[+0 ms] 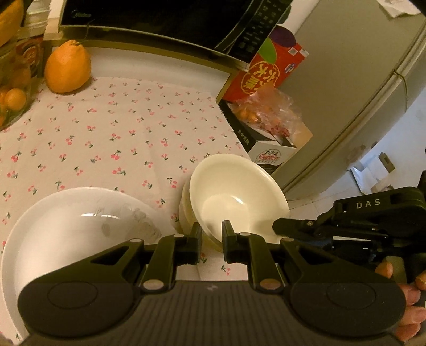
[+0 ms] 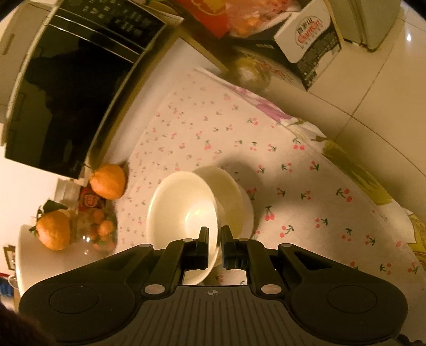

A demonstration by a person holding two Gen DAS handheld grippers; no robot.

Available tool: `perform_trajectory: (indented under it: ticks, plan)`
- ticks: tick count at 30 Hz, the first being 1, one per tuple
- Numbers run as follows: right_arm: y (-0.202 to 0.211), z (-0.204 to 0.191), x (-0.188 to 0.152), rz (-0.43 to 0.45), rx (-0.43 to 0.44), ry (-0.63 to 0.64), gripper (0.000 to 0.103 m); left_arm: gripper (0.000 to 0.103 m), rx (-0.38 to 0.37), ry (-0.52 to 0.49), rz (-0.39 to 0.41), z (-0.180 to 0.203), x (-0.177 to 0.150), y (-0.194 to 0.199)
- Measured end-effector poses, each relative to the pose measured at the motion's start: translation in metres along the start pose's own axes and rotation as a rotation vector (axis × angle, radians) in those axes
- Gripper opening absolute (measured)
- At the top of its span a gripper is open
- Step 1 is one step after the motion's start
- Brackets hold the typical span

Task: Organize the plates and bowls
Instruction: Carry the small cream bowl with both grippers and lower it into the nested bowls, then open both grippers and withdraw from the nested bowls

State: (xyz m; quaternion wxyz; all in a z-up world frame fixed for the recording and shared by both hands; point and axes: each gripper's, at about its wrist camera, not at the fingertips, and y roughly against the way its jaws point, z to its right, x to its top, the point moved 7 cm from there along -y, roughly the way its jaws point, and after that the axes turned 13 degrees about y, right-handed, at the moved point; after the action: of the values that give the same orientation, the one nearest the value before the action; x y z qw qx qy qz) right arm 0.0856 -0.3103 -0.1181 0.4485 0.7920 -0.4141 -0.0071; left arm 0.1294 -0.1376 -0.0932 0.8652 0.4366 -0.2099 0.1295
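Cherry-print counter [image 1: 111, 138] below a microwave [image 1: 159, 18], bowls stacked.
Right gripper [image 2: 213, 246] has its jaws clamped on the tilted top bowl's [image 2: 183, 205] rim; left gripper [image 1: 211, 239], jaws narrowly parted, straddles the same rim beside a white plate [image 1: 66, 221].

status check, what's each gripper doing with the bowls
Right hand-held gripper shut on tilted top bowl rim. Left hand-held gripper astride same rim, grip unclear. Bowl stack beneath; plate close left.
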Motion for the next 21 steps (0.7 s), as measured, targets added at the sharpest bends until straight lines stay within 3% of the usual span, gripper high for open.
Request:
perform_trajectory:
  ticks: [21]
  plan:
    - [-0.0054, 0.0073, 0.0030, -0.013, -0.071, 0.013, 0.012, 0.020, 0.060, -0.170, 0.061, 0.0053, -0.0033, -0.0101]
